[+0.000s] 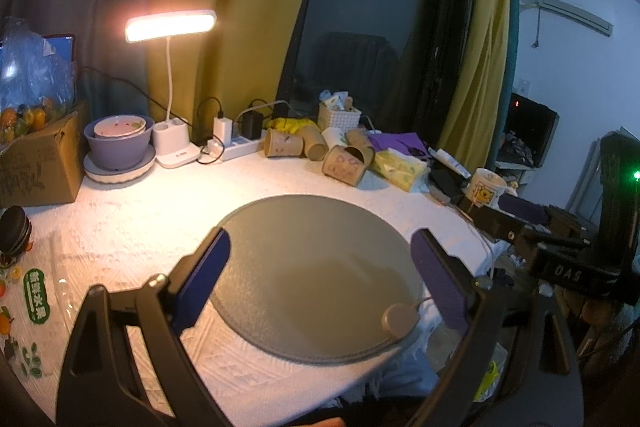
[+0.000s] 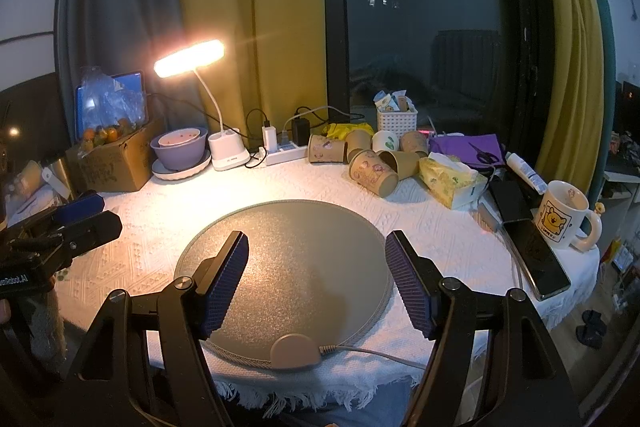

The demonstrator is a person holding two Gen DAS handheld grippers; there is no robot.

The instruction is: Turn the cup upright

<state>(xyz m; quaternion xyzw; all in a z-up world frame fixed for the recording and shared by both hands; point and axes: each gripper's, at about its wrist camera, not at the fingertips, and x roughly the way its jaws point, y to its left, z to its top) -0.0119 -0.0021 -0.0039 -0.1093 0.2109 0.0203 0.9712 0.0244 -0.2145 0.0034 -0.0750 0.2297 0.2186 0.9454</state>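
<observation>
- Covering the table (image 2: pixel 460 239): white textured cloth, round grey mat (image 2: pixel 288 251) at centre.
- Left gripper (image 1: pixel 320 279): fingers spread wide, empty, above the mat.
- Right gripper (image 2: pixel 316 275): fingers likewise apart, holding nothing.
- Paper cups (image 2: pixel 374 173): a cluster lying on their sides at the far edge, beside the tissue pack (image 2: pixel 450 183).
- Bear mug (image 2: pixel 562 215): upright, far right.
</observation>
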